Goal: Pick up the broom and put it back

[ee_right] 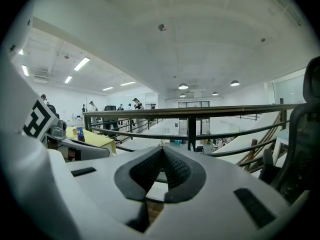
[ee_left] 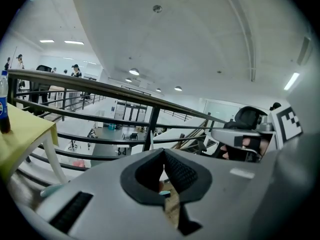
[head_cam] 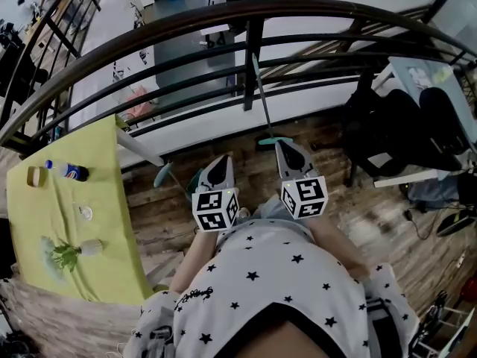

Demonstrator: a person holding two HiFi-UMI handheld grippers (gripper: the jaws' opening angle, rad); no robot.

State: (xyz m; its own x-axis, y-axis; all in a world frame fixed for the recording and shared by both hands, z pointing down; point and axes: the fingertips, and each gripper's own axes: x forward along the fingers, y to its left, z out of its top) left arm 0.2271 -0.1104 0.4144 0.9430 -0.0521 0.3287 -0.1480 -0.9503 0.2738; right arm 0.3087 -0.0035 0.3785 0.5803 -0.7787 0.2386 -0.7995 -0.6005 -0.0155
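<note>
The head view looks steeply down past the left hand-held gripper [head_cam: 220,160] and right hand-held gripper [head_cam: 285,146] at the railing [head_cam: 253,10]. Both gripper views face it nearly level.

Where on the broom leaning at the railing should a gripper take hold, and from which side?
Grip the broom by its thin shaft, above the teal head, coming from the person's side with jaws level across it. It stands nearly upright against the railing, so the bars block the far side. The right gripper, nearest, is shut now.
</note>
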